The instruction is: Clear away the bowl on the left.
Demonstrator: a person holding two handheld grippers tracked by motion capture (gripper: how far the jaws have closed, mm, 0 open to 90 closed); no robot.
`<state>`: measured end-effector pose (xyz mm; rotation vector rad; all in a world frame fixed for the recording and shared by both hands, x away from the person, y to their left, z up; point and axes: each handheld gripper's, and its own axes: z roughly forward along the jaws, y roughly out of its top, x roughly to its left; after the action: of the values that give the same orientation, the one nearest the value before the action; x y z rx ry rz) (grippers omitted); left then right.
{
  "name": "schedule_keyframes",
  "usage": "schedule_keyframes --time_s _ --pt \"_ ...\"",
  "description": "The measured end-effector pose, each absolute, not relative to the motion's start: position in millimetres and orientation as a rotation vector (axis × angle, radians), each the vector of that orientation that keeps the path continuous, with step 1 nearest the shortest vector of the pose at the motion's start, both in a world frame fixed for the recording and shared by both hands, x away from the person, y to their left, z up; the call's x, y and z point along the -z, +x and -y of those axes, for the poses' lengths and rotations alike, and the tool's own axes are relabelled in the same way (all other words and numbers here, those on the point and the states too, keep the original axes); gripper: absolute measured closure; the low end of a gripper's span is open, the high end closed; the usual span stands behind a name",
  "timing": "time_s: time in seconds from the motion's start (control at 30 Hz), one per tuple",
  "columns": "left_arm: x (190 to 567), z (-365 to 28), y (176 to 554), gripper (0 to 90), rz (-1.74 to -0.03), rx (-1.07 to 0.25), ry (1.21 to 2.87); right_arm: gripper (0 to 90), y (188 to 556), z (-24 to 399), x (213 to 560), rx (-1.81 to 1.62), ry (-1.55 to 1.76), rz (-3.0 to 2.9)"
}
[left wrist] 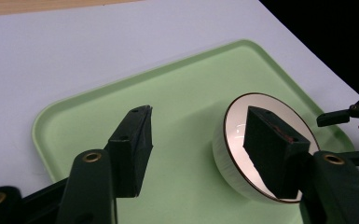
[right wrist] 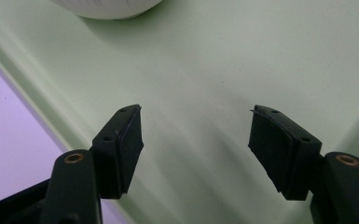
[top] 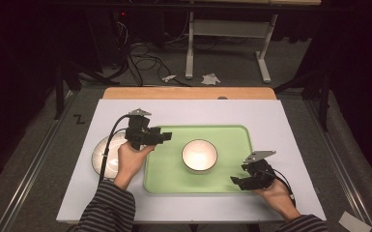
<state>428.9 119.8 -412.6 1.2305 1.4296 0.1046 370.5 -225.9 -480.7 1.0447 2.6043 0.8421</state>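
A white bowl [top: 199, 155] with a dark rim stands empty in the middle of a light green tray [top: 232, 135]. My left gripper [top: 166, 137] hovers over the tray's left edge, open, with nothing between its jaws. In the left gripper view the bowl [left wrist: 235, 140] lies just beyond the right jaw on the tray [left wrist: 177, 88]. My right gripper [top: 236, 182] is low over the tray's near right corner, open and empty. In the right gripper view the bowl's ribbed base [right wrist: 107, 7] sits at the top edge above the tray floor [right wrist: 205, 60].
A white plate [top: 99, 152] lies on the white table top [top: 193, 108] left of the tray, partly under the left hand and its cable. Beyond the table's wooden far edge stand a table frame and loose cables on the floor.
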Motion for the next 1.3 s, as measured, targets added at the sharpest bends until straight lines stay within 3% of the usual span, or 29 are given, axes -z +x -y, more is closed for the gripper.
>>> schedule_keyframes --time_s 0.67,1.3 --pt "401.1 -124.5 402.1 42.1 -1.388 -0.096 1.274 36.2 373.0 227.1 481.1 -0.823 1.057 -2.6" --pt "413.9 -135.6 381.0 41.5 -1.398 -0.066 1.29 36.2 374.8 227.3 482.6 -0.811 1.079 -2.604"
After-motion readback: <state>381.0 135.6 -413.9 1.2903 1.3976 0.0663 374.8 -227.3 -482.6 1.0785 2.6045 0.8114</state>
